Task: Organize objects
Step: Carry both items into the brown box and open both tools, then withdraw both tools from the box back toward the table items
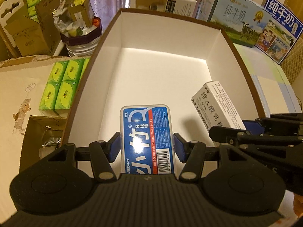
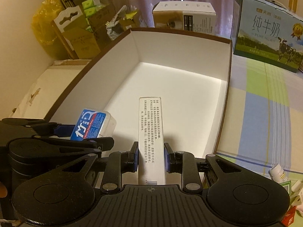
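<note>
A big open box [image 1: 106, 43] with a brown rim and white inside fills both views, and its bare floor [image 2: 170, 87] has nothing lying on it. My left gripper [image 1: 146, 144] is shut on a blue dental floss picks case [image 1: 146, 132], held over the box's near end. My right gripper [image 2: 151, 156] is shut on a long white carton [image 2: 150, 124] printed with black text, also over the box. In the left wrist view the white carton [image 1: 217, 102] shows at the right. In the right wrist view the floss case [image 2: 92, 123] shows at the left.
Green tissue packs [image 1: 60, 87] lie left of the box, beside brown cartons [image 1: 28, 32]. Milk cartons [image 1: 234, 17] stand behind it on the right, on a checked cloth [image 2: 265, 94]. A white box [image 2: 185, 17] stands behind. Small bottles [image 2: 280, 174] lie at the near right.
</note>
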A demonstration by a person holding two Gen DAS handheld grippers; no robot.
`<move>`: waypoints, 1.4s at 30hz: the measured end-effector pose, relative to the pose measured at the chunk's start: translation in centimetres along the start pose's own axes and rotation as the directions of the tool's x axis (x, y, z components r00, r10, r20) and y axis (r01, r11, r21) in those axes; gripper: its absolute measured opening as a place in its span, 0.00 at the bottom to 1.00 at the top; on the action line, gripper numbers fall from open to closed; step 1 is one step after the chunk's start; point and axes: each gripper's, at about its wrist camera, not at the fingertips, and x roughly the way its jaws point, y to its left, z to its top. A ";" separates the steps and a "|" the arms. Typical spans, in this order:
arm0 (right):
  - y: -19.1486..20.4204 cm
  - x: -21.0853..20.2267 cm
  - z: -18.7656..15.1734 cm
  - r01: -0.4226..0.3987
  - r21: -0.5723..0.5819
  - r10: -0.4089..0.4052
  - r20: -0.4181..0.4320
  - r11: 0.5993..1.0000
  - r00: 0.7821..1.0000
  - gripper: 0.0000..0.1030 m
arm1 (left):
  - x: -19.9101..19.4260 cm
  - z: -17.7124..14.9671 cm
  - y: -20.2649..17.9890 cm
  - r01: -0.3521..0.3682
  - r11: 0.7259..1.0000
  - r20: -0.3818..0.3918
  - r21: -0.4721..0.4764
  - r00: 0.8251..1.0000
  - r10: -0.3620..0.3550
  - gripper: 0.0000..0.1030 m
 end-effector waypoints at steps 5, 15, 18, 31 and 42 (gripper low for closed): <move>0.0 0.1 0.0 0.011 0.003 -0.011 -0.003 1.000 1.000 0.22 | 0.6 0.1 -0.1 -0.003 1.000 -0.007 0.012 1.000 0.003 0.52; -0.2 -0.1 0.0 0.018 0.016 -0.018 0.005 1.000 1.000 0.22 | 0.3 0.1 0.0 0.007 1.000 -0.001 0.021 1.000 -0.007 0.63; -0.1 -0.3 0.2 0.018 0.014 -0.018 0.012 1.000 1.000 0.22 | 0.1 -0.1 0.0 0.012 1.000 0.005 0.022 1.000 -0.012 0.64; 0.0 -2.3 -0.1 -0.015 0.010 0.014 0.047 1.000 0.999 0.22 | -1.7 -0.7 -0.1 0.016 1.000 0.034 0.008 0.999 -0.016 0.68; -1.1 -7.4 -2.1 -0.094 0.045 0.087 0.135 0.995 0.987 0.25 | -5.5 -2.0 -0.4 0.032 0.999 0.096 -0.022 0.995 -0.030 0.73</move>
